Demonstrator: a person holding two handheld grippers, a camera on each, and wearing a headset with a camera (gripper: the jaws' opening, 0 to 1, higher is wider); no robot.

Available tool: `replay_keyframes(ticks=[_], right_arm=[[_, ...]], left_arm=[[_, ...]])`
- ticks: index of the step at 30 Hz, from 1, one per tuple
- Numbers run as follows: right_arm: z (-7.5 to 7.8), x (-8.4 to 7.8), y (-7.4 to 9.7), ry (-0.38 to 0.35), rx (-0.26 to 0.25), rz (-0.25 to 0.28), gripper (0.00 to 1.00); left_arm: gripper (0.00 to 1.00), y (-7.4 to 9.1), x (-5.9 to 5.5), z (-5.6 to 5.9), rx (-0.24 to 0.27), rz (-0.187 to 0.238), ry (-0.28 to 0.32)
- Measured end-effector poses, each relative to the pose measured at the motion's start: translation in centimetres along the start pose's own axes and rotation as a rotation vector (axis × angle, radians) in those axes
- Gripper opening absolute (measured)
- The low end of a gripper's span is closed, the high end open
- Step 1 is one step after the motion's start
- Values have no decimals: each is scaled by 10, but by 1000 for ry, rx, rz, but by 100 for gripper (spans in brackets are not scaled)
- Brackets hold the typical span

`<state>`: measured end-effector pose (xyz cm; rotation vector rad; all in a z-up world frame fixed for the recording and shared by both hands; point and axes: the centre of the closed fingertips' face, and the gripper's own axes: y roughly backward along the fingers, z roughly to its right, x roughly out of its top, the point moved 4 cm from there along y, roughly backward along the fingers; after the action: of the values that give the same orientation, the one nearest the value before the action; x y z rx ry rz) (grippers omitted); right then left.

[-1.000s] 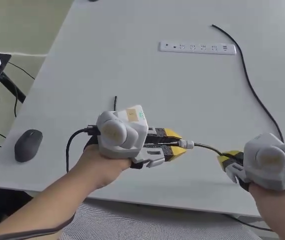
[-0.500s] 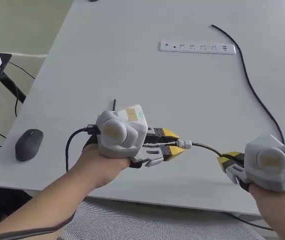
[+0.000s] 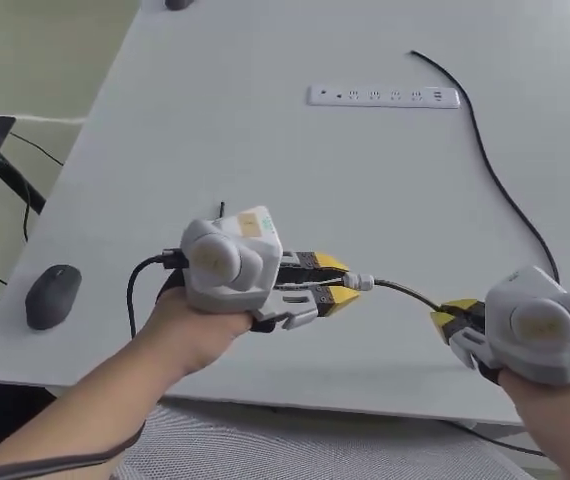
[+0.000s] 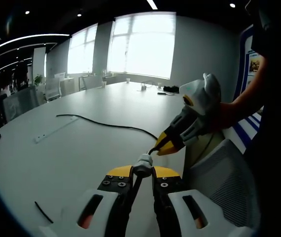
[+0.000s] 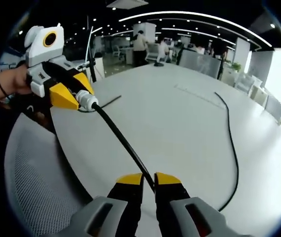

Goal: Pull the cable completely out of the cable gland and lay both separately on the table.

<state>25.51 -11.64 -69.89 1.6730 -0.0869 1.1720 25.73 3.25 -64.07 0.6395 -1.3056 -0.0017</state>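
A white cable gland (image 3: 361,284) sits between the yellow tips of my left gripper (image 3: 339,284), which is shut on it just above the table's near edge. A black cable (image 3: 405,292) runs from the gland to my right gripper (image 3: 443,320), which is shut on it a short way to the right. In the left gripper view the gland (image 4: 142,162) is pinched between the jaws, with the right gripper (image 4: 166,144) close ahead. In the right gripper view the cable (image 5: 123,140) stretches taut from my right gripper (image 5: 149,179) to the gland (image 5: 86,99). The cable's tail (image 3: 221,210) pokes out behind the left hand.
A white power strip (image 3: 383,96) lies at the back of the grey table (image 3: 265,130), its black cord (image 3: 495,180) curving down the right side. A dark mouse (image 3: 53,295) rests near the left edge. A mesh chair (image 3: 265,445) is below the near edge.
The whole picture has shifted a little to the left. Both grippers keep their hold, and the span of cable between them looks about the same.
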Motion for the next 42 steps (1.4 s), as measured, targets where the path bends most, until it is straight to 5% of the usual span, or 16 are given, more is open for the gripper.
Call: replay_keyframes(ticks=[5,12,21,30,42], right_arm=[[-4,10,11,11,16,34,12],[-22,39,20,152,60,87,20],[-50,65,12,381,82,97,16],[-61,68,3,513,72,72,9],[-63,66,1,539,56,71,0]], left_arm=[[15,-1,-1,1,1,-7,-5],[15,-2,-3,4,0,-8,-4],[15,-2,-1,5,-4,-6,-1],[15,-2,-3,5,-17,-14,0],[15,-1,-5,4,-14,-15,6]])
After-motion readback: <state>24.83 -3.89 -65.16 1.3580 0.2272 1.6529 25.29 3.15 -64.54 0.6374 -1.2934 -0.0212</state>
